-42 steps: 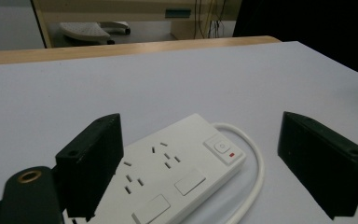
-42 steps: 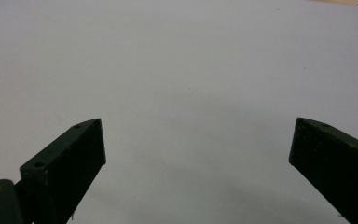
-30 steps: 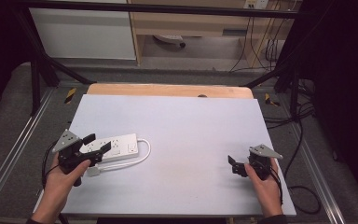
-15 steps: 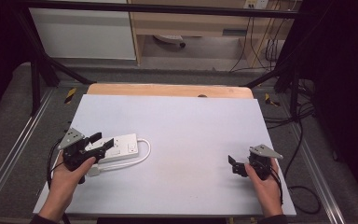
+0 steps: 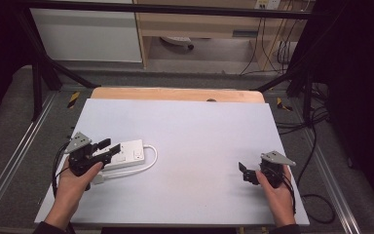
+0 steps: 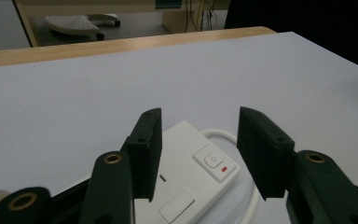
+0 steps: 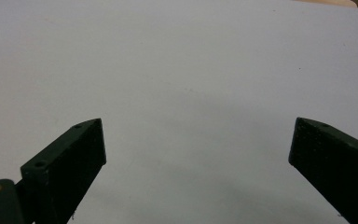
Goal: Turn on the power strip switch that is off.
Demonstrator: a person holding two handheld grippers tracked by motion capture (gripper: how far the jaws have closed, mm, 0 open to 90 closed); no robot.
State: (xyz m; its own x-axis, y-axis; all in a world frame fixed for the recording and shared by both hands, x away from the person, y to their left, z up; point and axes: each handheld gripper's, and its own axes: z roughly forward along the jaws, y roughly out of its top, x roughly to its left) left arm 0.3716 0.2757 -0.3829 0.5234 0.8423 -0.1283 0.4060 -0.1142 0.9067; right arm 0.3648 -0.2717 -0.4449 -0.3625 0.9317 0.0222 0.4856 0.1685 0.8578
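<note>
Left gripper (image 5: pixel 104 148) sits at the table's (image 5: pixel 199 131) 8 o'clock, jaws spread, poised over the near end of the white power strip (image 5: pixel 126 153), not clamping it. The strip's cable (image 5: pixel 148 163) loops at its 3 o'clock. Right gripper (image 5: pixel 243 171) at 4 o'clock, jaws wide apart, holding nothing.

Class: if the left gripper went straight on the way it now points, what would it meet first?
Probably the white power strip: the left gripper has its jaws open just above it, pointing down toward its switch end. Whether they already touch it is unclear.
</note>
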